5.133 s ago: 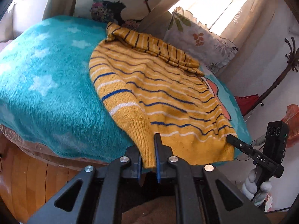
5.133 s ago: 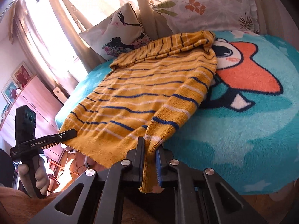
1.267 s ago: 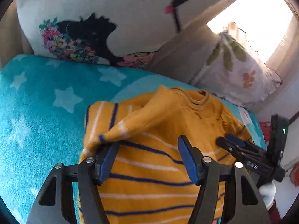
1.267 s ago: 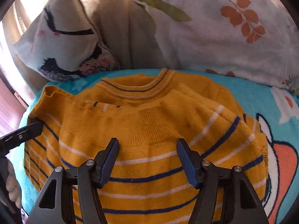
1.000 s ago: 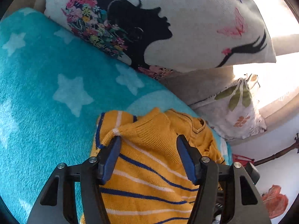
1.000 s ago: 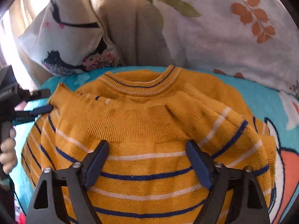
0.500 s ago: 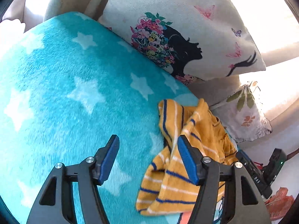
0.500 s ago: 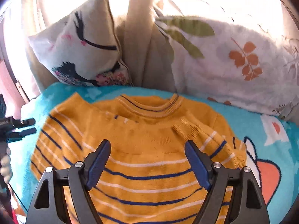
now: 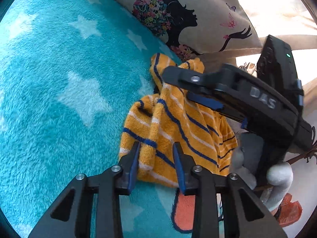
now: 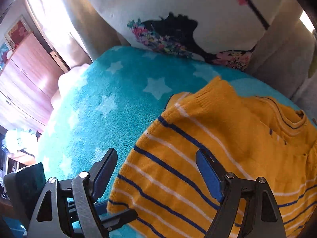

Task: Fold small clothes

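Mustard-yellow knitted sweater (image 9: 178,123) with blue and white stripes lies folded in the lower right of both views, on a fluffy turquoise star-patterned blanket (image 9: 59,79).
The left gripper (image 9: 156,162) stands partly open astride the sweater's near edge; the right gripper (image 10: 156,170) gapes wide above its striped panel, holding nothing. The knit looks loose and bunched, so a shallow pinch may catch one layer only and drag the fold apart; the plush pile could also snag the hem. A silhouette-print pillow (image 9: 188,15) leans at the top, and a wooden cabinet (image 10: 21,75) stands at far left.
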`<state>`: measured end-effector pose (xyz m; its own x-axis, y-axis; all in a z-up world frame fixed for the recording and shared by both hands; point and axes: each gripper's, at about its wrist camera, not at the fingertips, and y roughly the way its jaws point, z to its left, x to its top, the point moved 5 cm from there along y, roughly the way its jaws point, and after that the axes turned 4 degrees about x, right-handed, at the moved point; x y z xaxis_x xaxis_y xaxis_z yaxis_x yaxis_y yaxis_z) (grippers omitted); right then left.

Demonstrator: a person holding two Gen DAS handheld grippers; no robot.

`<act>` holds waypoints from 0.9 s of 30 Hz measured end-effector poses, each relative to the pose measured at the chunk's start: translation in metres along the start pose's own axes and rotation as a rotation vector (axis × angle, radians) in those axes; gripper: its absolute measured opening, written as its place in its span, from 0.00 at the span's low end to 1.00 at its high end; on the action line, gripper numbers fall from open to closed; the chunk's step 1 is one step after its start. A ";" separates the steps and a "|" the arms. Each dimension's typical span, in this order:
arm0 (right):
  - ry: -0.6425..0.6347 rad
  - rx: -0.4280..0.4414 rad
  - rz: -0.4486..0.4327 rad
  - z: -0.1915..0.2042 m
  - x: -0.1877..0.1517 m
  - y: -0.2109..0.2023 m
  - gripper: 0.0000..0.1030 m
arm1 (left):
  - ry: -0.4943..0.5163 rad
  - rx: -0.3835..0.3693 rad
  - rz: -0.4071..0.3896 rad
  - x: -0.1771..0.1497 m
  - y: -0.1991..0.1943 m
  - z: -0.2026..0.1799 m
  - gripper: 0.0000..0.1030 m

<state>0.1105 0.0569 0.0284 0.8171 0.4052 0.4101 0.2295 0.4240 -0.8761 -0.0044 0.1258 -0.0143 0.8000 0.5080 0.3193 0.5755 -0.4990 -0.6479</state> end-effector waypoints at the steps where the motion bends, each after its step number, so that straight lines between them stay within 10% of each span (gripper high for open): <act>1: -0.019 -0.035 0.026 0.005 0.001 0.011 0.83 | -0.006 -0.002 -0.004 -0.001 -0.002 0.001 0.30; 11: -0.240 -0.410 0.106 0.034 -0.009 0.058 0.80 | 0.037 0.014 -0.086 -0.021 -0.067 0.011 0.47; 15: -0.249 -0.482 0.055 0.033 -0.026 0.037 0.35 | 0.056 0.049 -0.105 -0.025 -0.080 0.011 0.48; 18: -0.216 -0.409 0.004 0.029 -0.033 0.010 0.18 | 0.057 0.063 -0.113 -0.024 -0.085 0.004 0.50; 27: 0.045 -0.234 -0.245 -0.065 -0.030 -0.118 0.12 | 0.153 0.093 -0.085 -0.031 -0.060 -0.056 0.55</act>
<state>0.0928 -0.0577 0.1029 0.7442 0.2757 0.6084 0.5325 0.3048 -0.7896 -0.0542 0.1011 0.0537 0.7696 0.4295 0.4725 0.6298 -0.3882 -0.6728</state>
